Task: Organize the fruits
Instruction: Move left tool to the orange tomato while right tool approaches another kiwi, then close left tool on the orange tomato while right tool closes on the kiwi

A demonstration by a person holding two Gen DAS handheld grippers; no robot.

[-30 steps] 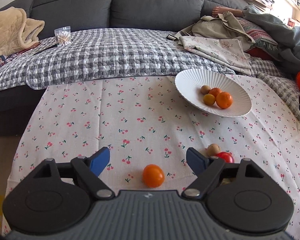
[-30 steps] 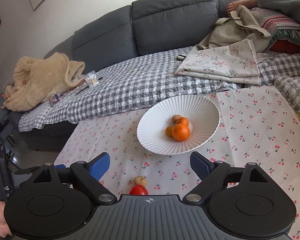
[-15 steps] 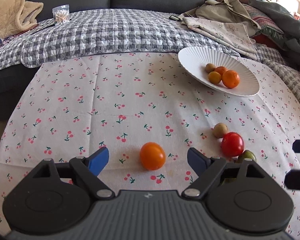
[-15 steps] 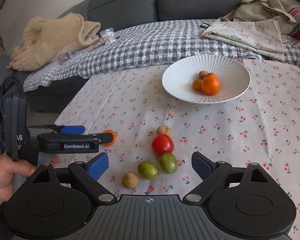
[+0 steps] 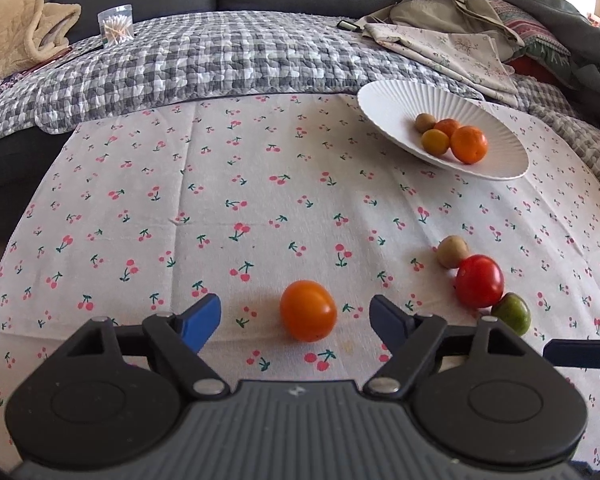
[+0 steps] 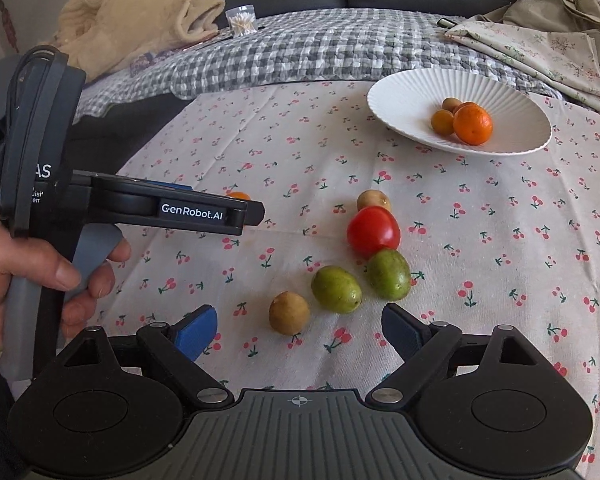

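Note:
My left gripper (image 5: 296, 318) is open low over the cherry-print cloth, with an orange tomato (image 5: 308, 311) lying between its blue fingertips. My right gripper (image 6: 298, 330) is open just above the cloth, close behind a brown fruit (image 6: 289, 313) and two green fruits (image 6: 336, 289) (image 6: 389, 274). A red tomato (image 6: 373, 231) and another brown fruit (image 6: 373, 199) lie beyond them. The red tomato also shows in the left wrist view (image 5: 479, 286). A white ribbed plate (image 6: 400, 98) at the far right holds an orange (image 6: 473, 124) and three small fruits.
The table's far edge meets a grey checked quilt (image 5: 220, 56) on a grey sofa. A beige blanket (image 6: 132, 28) and a cotton-swab box (image 5: 116, 30) lie far left, folded cloths (image 6: 540, 48) far right. The left hand-held gripper body (image 6: 140, 204) shows left in the right wrist view.
Both grippers have dropped lower and closer to the cloth. The left one has closed in on the orange tomato. The right one has swung down onto the loose fruit cluster.

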